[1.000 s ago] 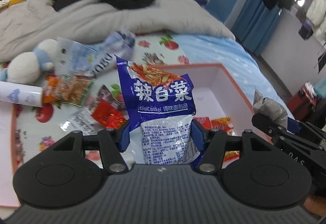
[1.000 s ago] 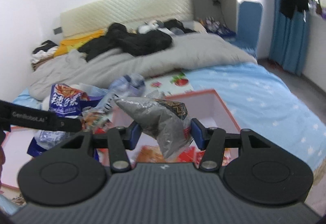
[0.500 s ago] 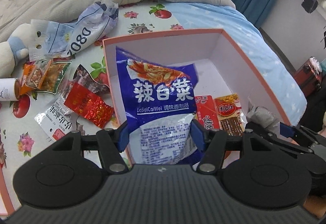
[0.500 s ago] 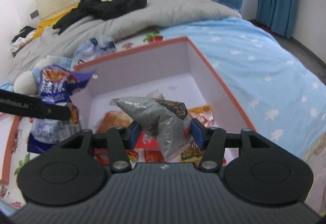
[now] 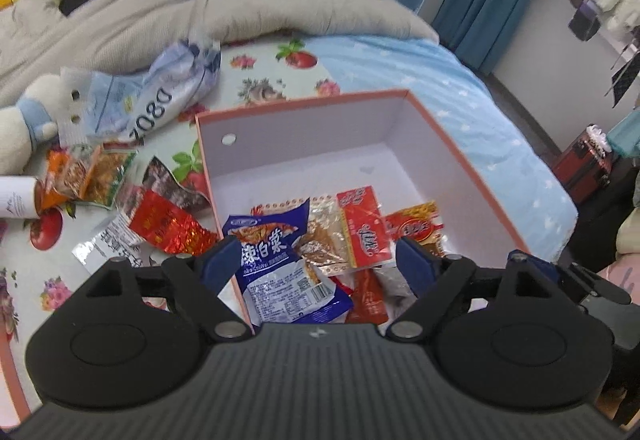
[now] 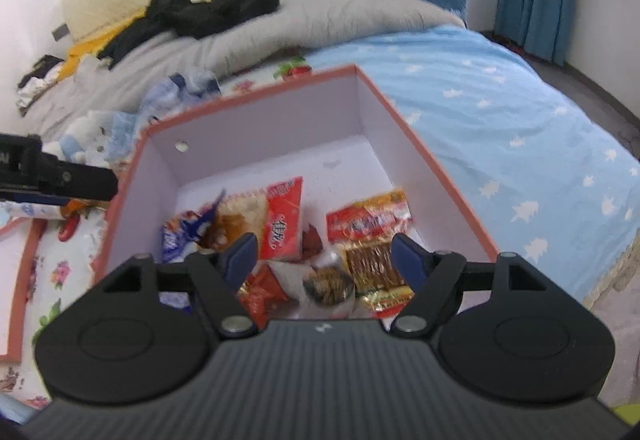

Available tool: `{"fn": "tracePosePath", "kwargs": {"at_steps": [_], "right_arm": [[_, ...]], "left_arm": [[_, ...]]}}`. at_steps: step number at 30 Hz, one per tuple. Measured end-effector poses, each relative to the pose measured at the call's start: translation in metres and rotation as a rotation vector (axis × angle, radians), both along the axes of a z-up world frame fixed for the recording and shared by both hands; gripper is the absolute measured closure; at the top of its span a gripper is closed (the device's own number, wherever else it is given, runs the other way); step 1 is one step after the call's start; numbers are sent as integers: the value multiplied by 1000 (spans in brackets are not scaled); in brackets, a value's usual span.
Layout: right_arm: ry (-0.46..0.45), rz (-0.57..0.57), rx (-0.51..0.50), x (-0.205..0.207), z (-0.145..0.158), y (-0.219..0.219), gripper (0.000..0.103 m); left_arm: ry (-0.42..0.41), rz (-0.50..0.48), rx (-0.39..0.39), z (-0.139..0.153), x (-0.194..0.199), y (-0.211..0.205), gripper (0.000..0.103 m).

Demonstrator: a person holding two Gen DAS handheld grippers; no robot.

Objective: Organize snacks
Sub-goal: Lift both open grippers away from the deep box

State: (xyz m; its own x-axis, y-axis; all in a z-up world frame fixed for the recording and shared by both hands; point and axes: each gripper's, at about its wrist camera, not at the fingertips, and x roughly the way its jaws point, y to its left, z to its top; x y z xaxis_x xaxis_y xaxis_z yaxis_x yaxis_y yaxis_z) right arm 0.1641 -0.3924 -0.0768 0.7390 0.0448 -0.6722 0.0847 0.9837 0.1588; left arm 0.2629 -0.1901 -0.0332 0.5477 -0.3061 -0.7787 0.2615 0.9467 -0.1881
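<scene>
A pink-rimmed white box [image 5: 452, 143] sits on the bed and also shows in the right wrist view [image 6: 404, 127]. My left gripper [image 5: 316, 260] is open above its near end; the blue snack bag [image 5: 276, 264] lies in the box below it. My right gripper [image 6: 320, 252] is open over the box; the grey snack pack [image 6: 328, 284] lies below it among red packets [image 6: 282, 224]. Several loose snacks, such as a red foil packet [image 5: 168, 228], lie left of the box.
A crumpled blue-white bag [image 5: 160, 95], a plush toy [image 5: 24, 127] and a white tube [image 5: 16, 191] lie left of the box on a floral cloth. A grey duvet [image 5: 200, 15] with black clothes lies behind. The blue sheet [image 6: 520, 127] is on the right.
Both grippers opened. The blue bag dropped from my left gripper into the box, and the grey pack dropped from my right gripper into the box.
</scene>
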Motion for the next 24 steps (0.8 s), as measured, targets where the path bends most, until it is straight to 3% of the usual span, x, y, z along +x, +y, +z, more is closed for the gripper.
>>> {"fn": "tracePosePath", "kwargs": {"at_steps": [12,24], "right_arm": [[-169,60,10,-50,70,41,28],[-250,164,-4,-89,96,99,28]], "left_arm": [[-157,39,-17,65,-79,53,16],[-213,135,-39,82,-149,132,16]]}}
